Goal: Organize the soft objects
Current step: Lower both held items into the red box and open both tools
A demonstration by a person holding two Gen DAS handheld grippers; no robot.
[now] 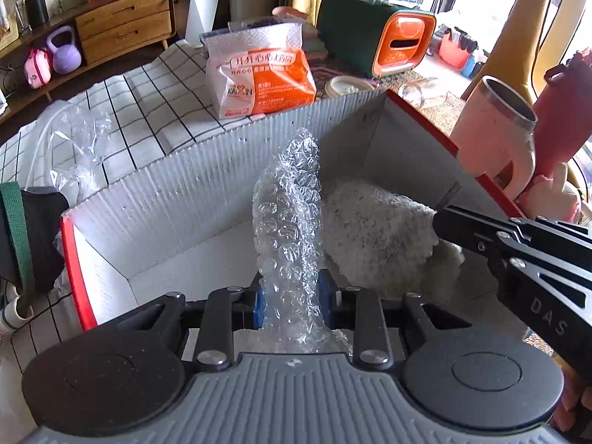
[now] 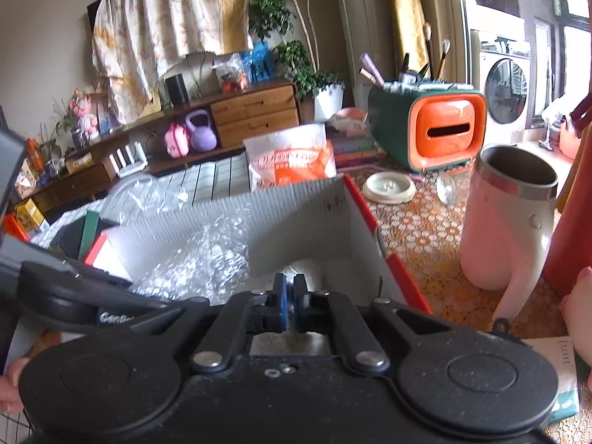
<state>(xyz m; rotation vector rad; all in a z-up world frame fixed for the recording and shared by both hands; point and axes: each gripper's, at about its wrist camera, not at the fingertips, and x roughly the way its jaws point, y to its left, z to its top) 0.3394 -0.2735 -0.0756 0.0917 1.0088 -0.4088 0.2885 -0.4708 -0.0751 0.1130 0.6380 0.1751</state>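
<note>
A white corrugated box (image 1: 185,185) with red edges stands open below both grippers. My left gripper (image 1: 292,292) is shut on a strip of clear bubble wrap (image 1: 288,203), which stands up between its blue pads over the box's middle. A grey-white fluffy cloth (image 1: 377,229) lies against the box's right corner. My right gripper (image 1: 438,222) comes in from the right and pinches the cloth's upper edge. In the right wrist view the right gripper (image 2: 290,288) has its pads almost together over the cloth (image 2: 307,270), with the bubble wrap (image 2: 199,259) to their left inside the box (image 2: 303,214).
An orange and white tissue pack (image 1: 259,77) sits behind the box on the checked tablecloth (image 1: 148,103). A pink mug (image 1: 495,137) and a pink plush toy (image 1: 551,196) stand right of the box. A clear plastic bag (image 1: 74,137) and a black bag (image 1: 37,236) lie to the left.
</note>
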